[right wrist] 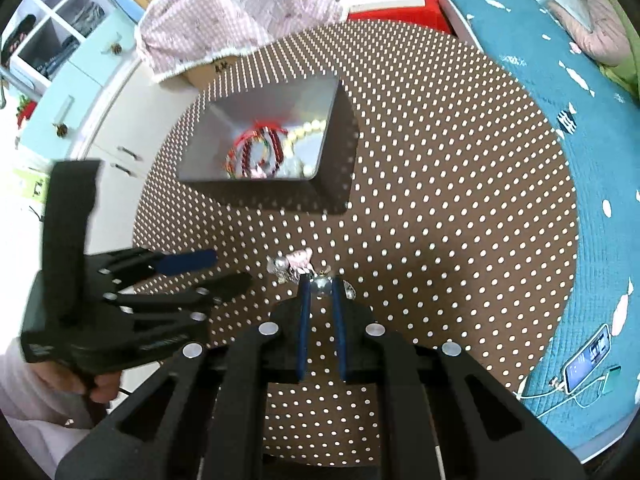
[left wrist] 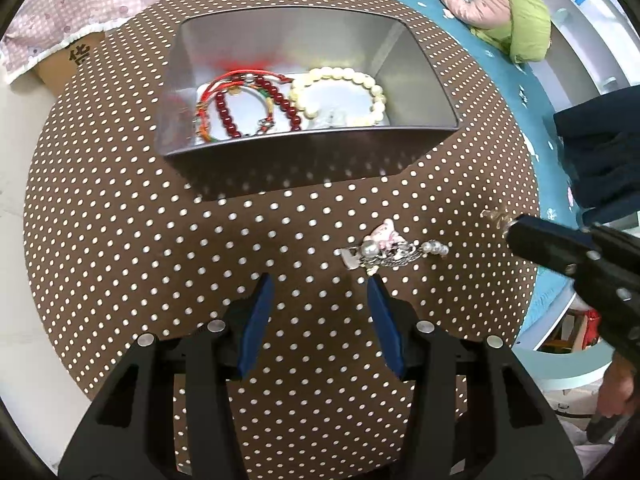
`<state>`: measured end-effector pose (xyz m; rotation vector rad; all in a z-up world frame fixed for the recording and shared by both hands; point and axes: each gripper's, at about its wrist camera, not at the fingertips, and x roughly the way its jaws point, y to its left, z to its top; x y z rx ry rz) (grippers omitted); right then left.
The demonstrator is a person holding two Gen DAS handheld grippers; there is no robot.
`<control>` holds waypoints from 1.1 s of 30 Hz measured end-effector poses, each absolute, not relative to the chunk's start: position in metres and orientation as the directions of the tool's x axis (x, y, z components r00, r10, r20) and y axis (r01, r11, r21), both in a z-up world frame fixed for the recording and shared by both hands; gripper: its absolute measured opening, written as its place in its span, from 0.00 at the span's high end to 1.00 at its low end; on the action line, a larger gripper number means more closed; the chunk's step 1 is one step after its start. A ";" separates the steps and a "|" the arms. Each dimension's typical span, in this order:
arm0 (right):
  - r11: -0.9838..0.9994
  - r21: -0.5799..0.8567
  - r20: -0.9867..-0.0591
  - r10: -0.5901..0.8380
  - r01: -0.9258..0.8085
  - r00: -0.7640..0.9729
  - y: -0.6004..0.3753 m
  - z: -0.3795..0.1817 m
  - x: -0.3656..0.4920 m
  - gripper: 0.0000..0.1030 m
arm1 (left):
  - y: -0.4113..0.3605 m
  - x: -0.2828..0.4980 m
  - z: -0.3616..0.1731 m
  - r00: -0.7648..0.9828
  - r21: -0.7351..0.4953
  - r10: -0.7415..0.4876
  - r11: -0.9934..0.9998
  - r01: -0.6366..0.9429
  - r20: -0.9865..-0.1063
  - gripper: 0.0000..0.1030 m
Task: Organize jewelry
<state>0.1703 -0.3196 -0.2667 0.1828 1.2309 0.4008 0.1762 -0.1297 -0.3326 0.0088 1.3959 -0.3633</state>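
Observation:
A silver metal box (left wrist: 304, 148) stands on the round polka-dot table (left wrist: 160, 240). It holds a dark red bead bracelet (left wrist: 224, 114), red cord bracelets and a cream pearl bracelet (left wrist: 340, 76). A small heap of silver, pearl and pink jewelry (left wrist: 390, 252) lies on the table. My left gripper (left wrist: 320, 280) is open and empty just before that heap. My right gripper (right wrist: 321, 280) is shut on a silvery jewelry piece (right wrist: 322, 286), right beside the heap (right wrist: 294, 264). The box (right wrist: 328, 176) also shows in the right wrist view.
A teal bedspread (right wrist: 560, 160) runs along the right, with a phone on a charging cable (right wrist: 588, 360). A pink checked cloth over a cardboard box (right wrist: 224, 28) sits behind the table. White and light-blue cabinets (right wrist: 72, 92) stand to the left.

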 end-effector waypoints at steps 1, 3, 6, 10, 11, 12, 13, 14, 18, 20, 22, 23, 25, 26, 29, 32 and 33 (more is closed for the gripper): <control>0.916 0.349 -0.875 0.394 -0.196 0.283 -0.322 -0.263 0.170 0.91 | -0.134 0.178 -0.334 0.123 -0.212 -0.250 0.942 0.259 -0.960 0.52; 0.918 0.347 -0.870 0.391 -0.191 0.299 -0.330 -0.256 0.166 0.91 | -0.143 0.182 -0.337 0.118 -0.230 -0.269 0.936 0.267 -0.956 0.52; 0.922 0.346 -0.871 0.384 -0.174 0.307 -0.325 -0.252 0.171 0.91 | -0.154 0.189 -0.342 0.115 -0.241 -0.281 0.931 0.273 -0.953 0.52; 0.925 0.349 -0.876 0.379 -0.150 0.298 -0.331 -0.259 0.174 0.91 | -0.167 0.200 -0.346 0.127 -0.258 -0.303 0.924 0.283 -0.944 0.62; 0.926 0.349 -0.878 0.377 -0.145 0.294 -0.327 -0.262 0.176 0.91 | -0.170 0.203 -0.347 0.129 -0.257 -0.303 0.923 0.285 -0.944 0.65; 0.926 0.351 -0.880 0.377 -0.141 0.289 -0.326 -0.264 0.176 0.91 | -0.173 0.205 -0.348 0.127 -0.259 -0.305 0.922 0.287 -0.944 0.70; 0.925 0.354 -0.882 0.379 -0.138 0.280 -0.327 -0.266 0.177 0.91 | -0.180 0.210 -0.350 0.119 -0.262 -0.308 0.919 0.294 -0.944 0.76; 0.925 0.354 -0.883 0.378 -0.136 0.277 -0.329 -0.267 0.177 0.91 | -0.182 0.211 -0.351 0.116 -0.264 -0.309 0.917 0.298 -0.944 0.78; 0.924 0.360 -0.885 0.382 -0.129 0.266 -0.333 -0.270 0.178 0.91 | -0.190 0.216 -0.356 0.106 -0.273 -0.318 0.911 0.309 -0.942 0.79; 0.924 0.361 -0.886 0.381 -0.125 0.264 -0.333 -0.271 0.180 0.91 | -0.193 0.216 -0.357 0.100 -0.278 -0.323 0.907 0.316 -0.941 0.79; 0.924 0.362 -0.886 0.383 -0.124 0.263 -0.334 -0.271 0.180 0.91 | -0.189 0.210 -0.359 0.094 -0.282 -0.328 0.902 0.328 -0.940 0.84; 0.924 0.362 -0.886 0.383 -0.124 0.263 -0.334 -0.270 0.180 0.91 | -0.191 0.210 -0.360 0.092 -0.281 -0.327 0.900 0.334 -0.940 0.87; 0.923 0.363 -0.885 0.384 -0.125 0.262 -0.335 -0.270 0.181 0.91 | -0.195 0.209 -0.362 0.090 -0.284 -0.332 0.896 0.341 -0.939 0.90; 0.924 0.362 -0.886 0.382 -0.124 0.263 -0.334 -0.271 0.180 0.91 | -0.196 0.209 -0.362 0.090 -0.284 -0.332 0.896 0.342 -0.939 0.90; 0.925 0.361 -0.887 0.380 -0.120 0.263 -0.335 -0.270 0.180 0.91 | -0.200 0.210 -0.360 0.096 -0.291 -0.342 0.892 0.346 -0.935 0.90; 0.925 0.362 -0.886 0.380 -0.116 0.264 -0.336 -0.271 0.181 0.91 | -0.191 0.204 -0.356 0.107 -0.295 -0.350 0.890 0.347 -0.931 0.90; 0.925 0.361 -0.886 0.379 -0.114 0.266 -0.337 -0.271 0.181 0.91 | -0.190 0.204 -0.354 0.108 -0.297 -0.353 0.890 0.346 -0.929 0.90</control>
